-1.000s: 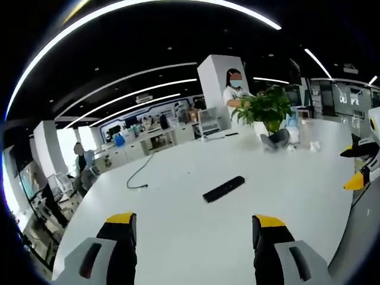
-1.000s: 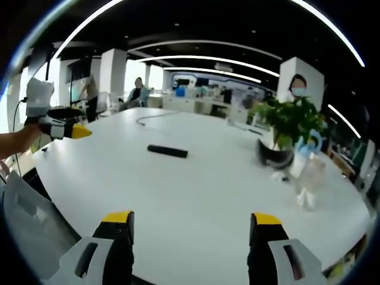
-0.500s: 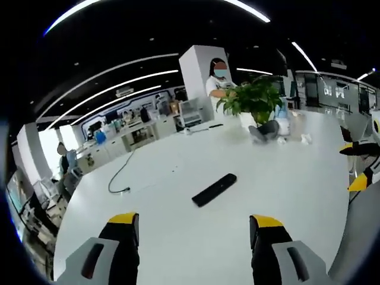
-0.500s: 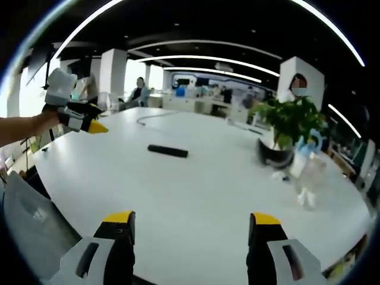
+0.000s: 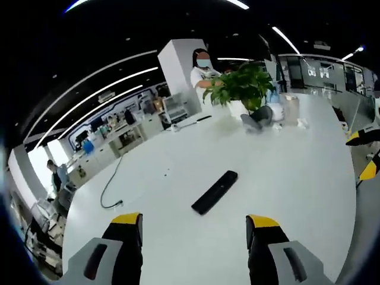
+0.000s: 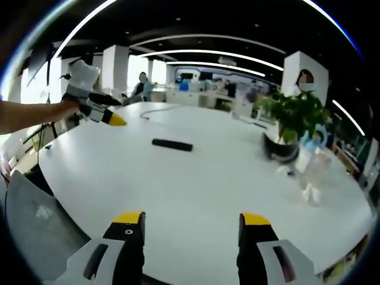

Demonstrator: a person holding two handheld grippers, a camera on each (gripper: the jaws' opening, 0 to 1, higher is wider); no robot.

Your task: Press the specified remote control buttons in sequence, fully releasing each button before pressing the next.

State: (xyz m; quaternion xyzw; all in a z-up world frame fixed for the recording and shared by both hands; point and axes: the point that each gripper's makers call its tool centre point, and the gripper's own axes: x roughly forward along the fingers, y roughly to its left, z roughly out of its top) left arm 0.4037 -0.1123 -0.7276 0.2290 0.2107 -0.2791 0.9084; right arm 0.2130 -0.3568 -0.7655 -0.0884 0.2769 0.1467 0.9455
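A slim black remote control (image 5: 215, 191) lies flat on the white table (image 5: 297, 178), a little ahead of my left gripper (image 5: 195, 228), whose yellow-tipped jaws stand wide apart with nothing between them. In the right gripper view the remote (image 6: 172, 144) lies further off, at mid-table. My right gripper (image 6: 192, 222) is open and empty above the table's near edge. The left gripper (image 6: 116, 120), held in a hand, hovers over the table to the left of the remote. The right gripper (image 5: 363, 153) shows at the right edge of the left gripper view.
A potted green plant (image 5: 243, 86) (image 6: 291, 119) stands at the far side, with a clear bottle (image 6: 312, 169) beside it. A dark cable (image 5: 110, 190) trails over the table. A person (image 5: 202, 68) stands behind the plant. A grey chair back (image 6: 35, 214) sits at lower left.
The left gripper has moved in over the table towards the remote, which now looks nearer in its view. The right gripper's jaws stand slightly closer together. The remote has not moved.
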